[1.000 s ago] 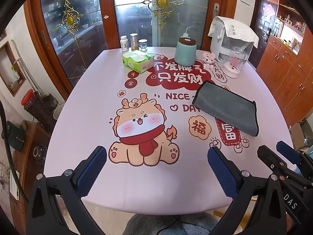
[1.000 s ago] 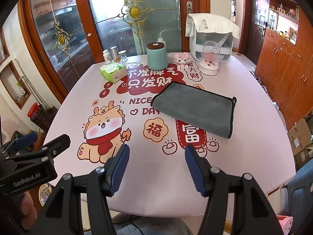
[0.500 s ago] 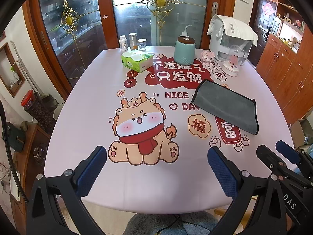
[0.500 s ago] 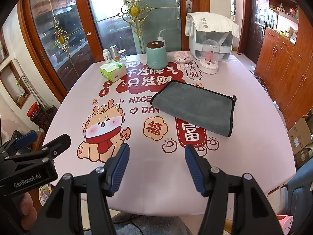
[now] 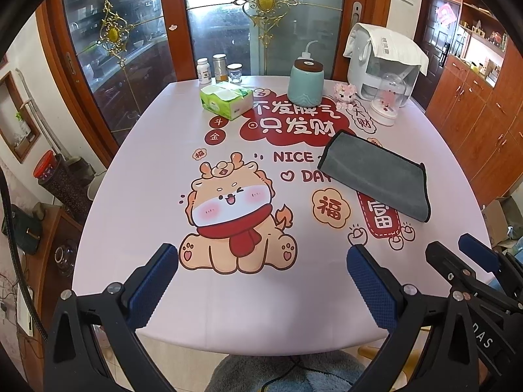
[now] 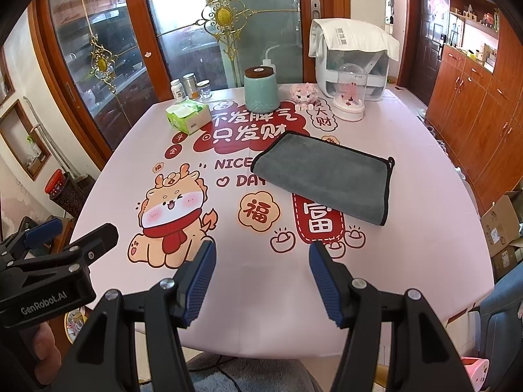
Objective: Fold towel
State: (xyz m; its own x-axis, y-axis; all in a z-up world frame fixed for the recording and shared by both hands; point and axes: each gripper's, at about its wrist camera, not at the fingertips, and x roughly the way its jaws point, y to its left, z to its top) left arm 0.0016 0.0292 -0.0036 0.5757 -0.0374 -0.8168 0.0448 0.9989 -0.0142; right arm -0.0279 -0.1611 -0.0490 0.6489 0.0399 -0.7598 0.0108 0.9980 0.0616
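Glass doors [image 5: 261, 26] in red-brown wood frames with gilt ornaments [image 6: 224, 16] stand behind the worktop [image 6: 408, 163]. Wooden cabinets [image 6: 470, 98] line the right wall beside a dark door [image 6: 425, 32]. Cardboard boxes [image 6: 500, 225] sit on the floor. Daylight glows through the glass.

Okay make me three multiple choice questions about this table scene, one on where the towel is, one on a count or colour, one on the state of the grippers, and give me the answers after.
1. Where does the grey towel lie on the table?
A. on the cartoon dragon print
B. right of the dragon print, nearer than the green jar
C. on the tissue box

2. How many small bottles stand at the far edge behind the tissue box?
A. one
B. three
C. five

3. What state are the left gripper and right gripper in?
A. both open, holding nothing
B. both shut on the towel
C. one holds the jar

Answers: B, the towel lies flat right of the dragon; B, three bottles stand in a row; A, both jaws stand apart over bare cloth.
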